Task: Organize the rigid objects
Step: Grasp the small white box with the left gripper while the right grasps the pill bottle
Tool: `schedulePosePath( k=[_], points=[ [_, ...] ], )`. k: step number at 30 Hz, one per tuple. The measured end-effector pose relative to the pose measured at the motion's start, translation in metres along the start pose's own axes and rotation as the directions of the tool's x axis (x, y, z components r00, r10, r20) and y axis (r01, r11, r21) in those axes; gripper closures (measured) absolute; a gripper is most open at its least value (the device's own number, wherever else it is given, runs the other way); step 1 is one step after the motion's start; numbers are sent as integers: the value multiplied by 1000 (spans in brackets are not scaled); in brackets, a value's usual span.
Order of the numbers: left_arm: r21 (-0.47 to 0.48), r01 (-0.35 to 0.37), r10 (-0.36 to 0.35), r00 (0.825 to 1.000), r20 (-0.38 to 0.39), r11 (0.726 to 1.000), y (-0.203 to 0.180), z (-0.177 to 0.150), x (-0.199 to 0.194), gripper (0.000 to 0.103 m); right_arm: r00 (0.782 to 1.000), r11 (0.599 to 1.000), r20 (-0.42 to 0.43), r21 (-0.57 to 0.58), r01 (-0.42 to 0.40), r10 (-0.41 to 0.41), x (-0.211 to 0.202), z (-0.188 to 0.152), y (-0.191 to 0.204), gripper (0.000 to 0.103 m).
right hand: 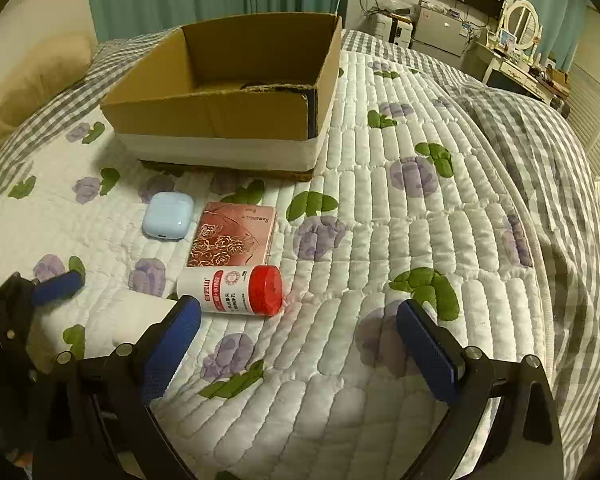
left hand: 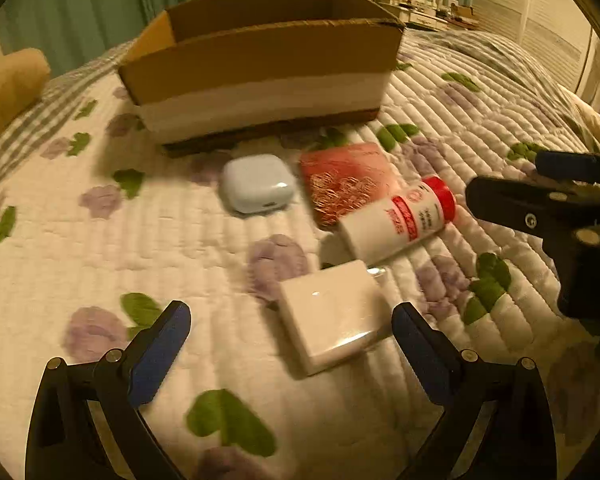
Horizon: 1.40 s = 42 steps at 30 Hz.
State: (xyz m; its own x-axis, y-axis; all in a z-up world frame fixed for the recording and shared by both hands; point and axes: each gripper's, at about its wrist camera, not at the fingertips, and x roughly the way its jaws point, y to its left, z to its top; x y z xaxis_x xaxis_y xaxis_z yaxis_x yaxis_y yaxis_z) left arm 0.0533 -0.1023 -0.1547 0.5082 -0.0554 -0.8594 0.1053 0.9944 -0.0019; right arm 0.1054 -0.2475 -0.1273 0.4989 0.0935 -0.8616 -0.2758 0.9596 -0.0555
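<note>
An open cardboard box (left hand: 260,60) (right hand: 220,116) stands at the back of the quilted bed. In front of it lie a pale blue earbud case (left hand: 256,188) (right hand: 168,216), a pink box with rose print (left hand: 344,180) (right hand: 234,234), a white bottle with red cap (left hand: 400,224) (right hand: 236,290) on its side, and a white square charger (left hand: 332,316). My left gripper (left hand: 292,332) is open, its jaws either side of the charger, just short of it. My right gripper (right hand: 300,324) is open and empty, near the bottle's cap; it also shows in the left wrist view (left hand: 540,184).
The floral quilt (right hand: 380,220) covers the bed. A tan pillow (left hand: 8,88) lies at the back left. A checked blanket (right hand: 540,152) lies on the right. A dresser with mirror (right hand: 516,52) stands beyond the bed.
</note>
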Motion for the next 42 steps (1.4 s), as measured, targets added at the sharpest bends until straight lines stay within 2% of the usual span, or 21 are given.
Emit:
schedulePosePath(
  k=[2,3,5,7,8,9,11,14,17,22,27,33,39,42],
  points=[
    [-36,34,-37,998,-58,999,-2,1,15,1,1000,1000,6,-5,11,-10,-1,0,2,4],
    [-43,24,-27,997,-70,999,-3,2,21,1,1000,1000,6,-7,17,-17,0,0,2,4],
    [-34,-2,0,998,-56,999,-6,3,26,1,1000,1000,3,-13,27,-27,1,0,4,4],
    [-39,7,-9,999,-40,999,-6,5,25,2,999,999,-2,-17,32,-32,2,0,4,4],
    [-52,19,-20,999,-28,998,-3,4,23,10,999,999,-7,-20,37,-37,3,0,5,4],
    [-57,36,-38,999,-22,998,-1,4,20,24,999,999,-9,-23,38,-39,4,0,5,4],
    [-39,53,-54,998,-22,998,0,6,14,46,999,999,-9,-26,41,-41,4,0,6,4],
    [-17,62,-62,998,-15,998,0,6,6,48,999,999,-10,-29,43,-43,3,0,7,4],
    [-15,39,-39,999,-2,999,8,7,-5,50,999,998,-17,-40,47,-47,4,1,9,4],
    [-72,13,-9,998,64,997,40,22,-28,50,998,995,-20,-80,53,-55,0,13,18,4],
    [-113,-40,51,994,96,993,70,40,-36,50,999,999,-28,-29,-33,32,9,38,30,4],
    [-126,-53,65,994,90,991,85,41,-30,50,993,999,-121,-41,0,-5,48,30,54,4],
    [-118,-45,53,996,68,992,84,34,-24,50,981,999,-185,-19,47,-50,70,25,56,5],
    [-108,-40,48,996,69,993,81,34,-25,50,977,999,-209,0,38,-37,79,25,57,12]
  ],
)
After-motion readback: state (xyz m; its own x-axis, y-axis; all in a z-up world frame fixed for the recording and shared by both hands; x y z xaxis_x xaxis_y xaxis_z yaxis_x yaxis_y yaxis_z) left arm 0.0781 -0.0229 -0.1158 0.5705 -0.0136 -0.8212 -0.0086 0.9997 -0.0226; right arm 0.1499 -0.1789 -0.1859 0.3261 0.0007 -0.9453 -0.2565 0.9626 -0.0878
